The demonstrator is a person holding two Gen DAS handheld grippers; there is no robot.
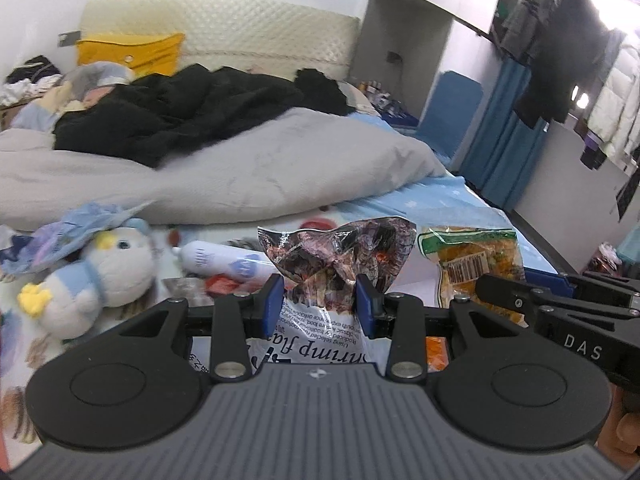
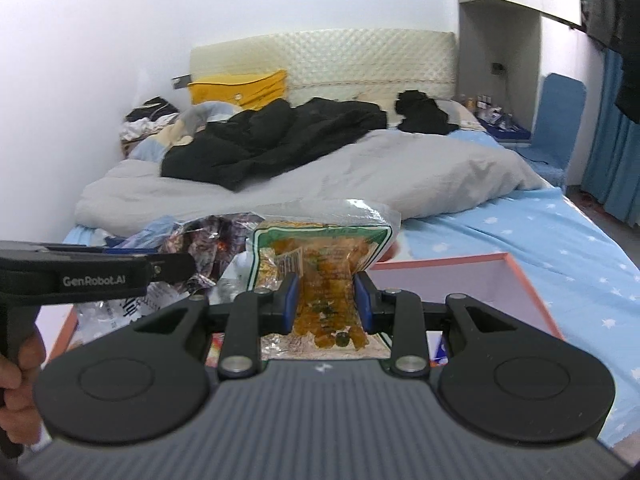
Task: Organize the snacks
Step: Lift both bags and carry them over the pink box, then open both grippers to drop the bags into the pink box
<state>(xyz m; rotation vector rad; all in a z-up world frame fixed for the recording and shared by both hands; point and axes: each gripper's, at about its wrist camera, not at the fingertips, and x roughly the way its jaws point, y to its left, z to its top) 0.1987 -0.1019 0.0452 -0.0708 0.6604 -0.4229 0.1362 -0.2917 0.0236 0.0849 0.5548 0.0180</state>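
Note:
My left gripper (image 1: 319, 300) is shut on a crinkly shrimp-flavour snack bag (image 1: 340, 256), white below with a dark printed top, held up above the bed. My right gripper (image 2: 325, 300) is shut on a clear bag of orange-yellow snacks (image 2: 324, 264) with a green border. In the left wrist view that bag (image 1: 476, 264) hangs to the right, with the right gripper's black body beside it. In the right wrist view the shrimp bag (image 2: 212, 240) shows at the left behind the left gripper's arm. A pink-rimmed box (image 2: 532, 280) lies open below the right gripper.
A plush bird toy (image 1: 96, 276) and a white bottle (image 1: 224, 260) lie on the bed at the left. A grey duvet (image 1: 240, 168) with black clothes (image 1: 192, 108) fills the bed behind. Blue star-print sheet (image 2: 560, 248) spreads to the right. A person's hand (image 2: 16, 364) grips the left handle.

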